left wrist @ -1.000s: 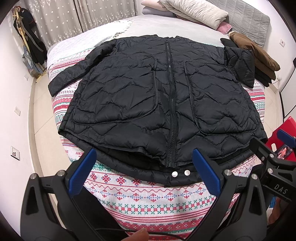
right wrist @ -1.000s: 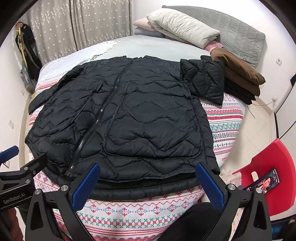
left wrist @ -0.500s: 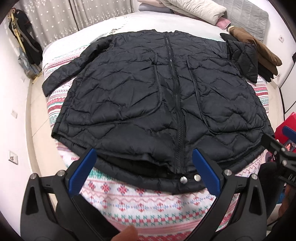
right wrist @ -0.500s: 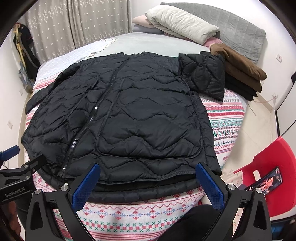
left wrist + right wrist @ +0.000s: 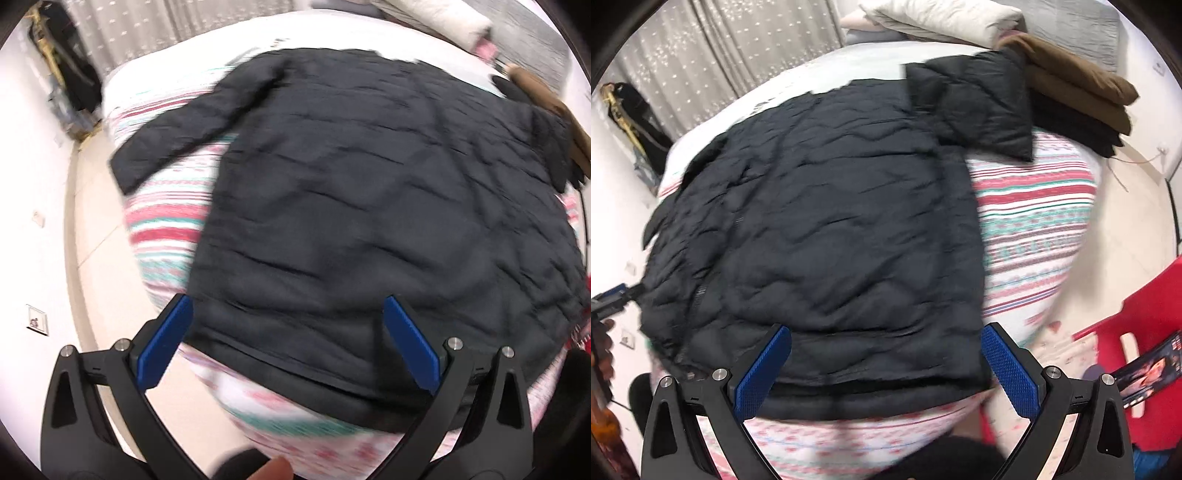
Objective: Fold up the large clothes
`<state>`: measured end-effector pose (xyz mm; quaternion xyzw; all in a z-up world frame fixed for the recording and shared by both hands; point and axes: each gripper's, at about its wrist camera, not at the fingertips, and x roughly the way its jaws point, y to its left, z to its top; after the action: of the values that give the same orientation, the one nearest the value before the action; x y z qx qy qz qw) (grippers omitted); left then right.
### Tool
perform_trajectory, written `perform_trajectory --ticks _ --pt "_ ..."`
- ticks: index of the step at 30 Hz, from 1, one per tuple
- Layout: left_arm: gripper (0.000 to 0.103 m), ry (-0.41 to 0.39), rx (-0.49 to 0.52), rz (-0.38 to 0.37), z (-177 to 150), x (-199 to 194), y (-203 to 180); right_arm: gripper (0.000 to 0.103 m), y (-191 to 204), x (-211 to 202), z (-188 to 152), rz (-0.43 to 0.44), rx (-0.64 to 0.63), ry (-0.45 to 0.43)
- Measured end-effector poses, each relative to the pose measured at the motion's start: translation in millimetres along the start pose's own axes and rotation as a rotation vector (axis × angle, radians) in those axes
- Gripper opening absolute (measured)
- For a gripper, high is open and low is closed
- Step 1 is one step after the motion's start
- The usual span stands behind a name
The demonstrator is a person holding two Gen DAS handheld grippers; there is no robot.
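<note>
A black quilted jacket (image 5: 369, 206) lies flat, front up, on the bed's patterned blanket (image 5: 162, 221). Its left sleeve (image 5: 177, 140) stretches out toward the bed's left edge. Its right sleeve (image 5: 975, 107) is folded over at the far right. My left gripper (image 5: 288, 339) is open and empty, hovering over the jacket's lower left hem. My right gripper (image 5: 886, 369) is open and empty over the lower right hem (image 5: 871, 380). The jacket also fills the right wrist view (image 5: 820, 229). Both views are motion-blurred.
Folded brown and black clothes (image 5: 1078, 96) are stacked at the bed's far right, with pillows (image 5: 942, 18) behind them. A red chair (image 5: 1145, 354) holding a phone (image 5: 1148, 373) stands right of the bed. A dark bag (image 5: 70, 70) hangs by the curtain. Tiled floor (image 5: 96, 258) lies left.
Both grippers have moved forward and down toward the jacket's hem, the left one swinging left and the right one swinging right. The jacket lies as before.
</note>
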<state>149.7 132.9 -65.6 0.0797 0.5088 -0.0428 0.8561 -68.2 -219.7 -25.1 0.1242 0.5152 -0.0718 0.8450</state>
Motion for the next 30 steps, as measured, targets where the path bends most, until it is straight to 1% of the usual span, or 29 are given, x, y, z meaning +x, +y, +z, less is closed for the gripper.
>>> perform_trajectory --ticks 2,5,8,9,10,11,12,13,14,15,16,17,18,19,20,21,23,25,27,28,29,30 --pt "0.103 -0.011 -0.034 -0.025 5.3 10.7 25.4 0.103 -19.6 3.9 5.8 -0.004 0.029 0.001" --pt "0.102 0.015 -0.125 -0.121 10.3 29.5 60.0 0.103 -45.7 10.3 11.0 0.024 0.092 0.014" --pt "0.100 0.032 -0.184 -0.195 12.0 44.2 79.5 0.103 -67.0 17.9 13.8 0.114 0.175 0.033" --pt "0.097 0.044 -0.197 -0.214 11.9 48.8 82.2 0.103 -74.0 22.1 13.5 0.152 0.211 0.042" --pt "0.090 0.063 -0.217 -0.249 10.2 55.1 85.3 0.103 -79.7 27.2 12.7 0.180 0.242 0.056" --pt "0.086 0.093 -0.238 -0.300 7.2 61.5 86.4 0.102 -82.6 32.1 12.2 0.202 0.265 0.068" --pt "0.083 0.114 -0.252 -0.334 4.2 65.4 86.0 0.099 -85.1 37.7 10.5 0.223 0.286 0.082" --pt "0.082 0.108 -0.249 -0.334 0.8 64.7 84.0 0.097 -85.9 42.2 8.0 0.243 0.302 0.096" --pt "0.079 0.099 -0.235 -0.332 -0.4 62.4 80.9 0.087 -86.4 50.6 4.8 0.282 0.330 0.125" --pt "0.065 0.105 -0.223 -0.345 -3.0 59.1 77.1 0.072 -86.8 57.6 0.8 0.318 0.356 0.150" --pt "0.050 0.112 -0.222 -0.364 -5.6 55.6 75.3 0.067 -86.3 62.7 -3.1 0.341 0.378 0.168" --pt "0.039 0.124 -0.224 -0.400 -7.5 51.9 73.1 0.062 -85.5 64.6 -4.7 0.340 0.384 0.167" --pt "0.022 0.135 -0.231 -0.458 -9.7 47.2 70.4 0.039 -83.0 62.7 -4.2 0.326 0.365 0.154" --pt "0.021 0.136 -0.239 -0.489 -10.6 40.9 68.7 0.025 -80.1 59.1 -2.9 0.332 0.342 0.144" --pt "0.020 0.130 -0.233 -0.488 -10.7 34.5 66.4 0.016 -79.2 54.9 -1.2 0.355 0.338 0.135" --pt "0.018 0.118 -0.220 -0.482 -9.5 26.5 63.3 0.013 -79.7 48.9 1.4 0.343 0.335 0.118" --pt "0.018 0.098 -0.192 -0.509 -12.4 3.0 58.0 0.011 -83.0 30.2 11.8 0.276 0.311 0.050" --pt "0.018 0.087 -0.148 -0.526 -15.6 -16.1 52.4 0.010 -91.1 11.6 20.3 0.227 0.315 0.001" --pt "0.018 0.093 -0.079 -0.526 -26.1 -32.4 43.3 0.010 -98.1 -3.1 25.5 0.168 0.304 -0.021" --pt "0.018 0.107 -0.048 -0.516 -30.0 -33.4 37.2 0.010 -98.9 -8.3 26.6 0.126 0.284 -0.025" --pt "0.018 0.134 -0.004 -0.484 -35.4 -30.7 30.0 0.010 -97.2 -10.0 26.6 0.091 0.263 -0.019" --pt "0.019 0.162 0.045 -0.430 -42.4 -26.7 22.4 0.010 -94.9 -10.1 28.0 0.056 0.238 -0.003"
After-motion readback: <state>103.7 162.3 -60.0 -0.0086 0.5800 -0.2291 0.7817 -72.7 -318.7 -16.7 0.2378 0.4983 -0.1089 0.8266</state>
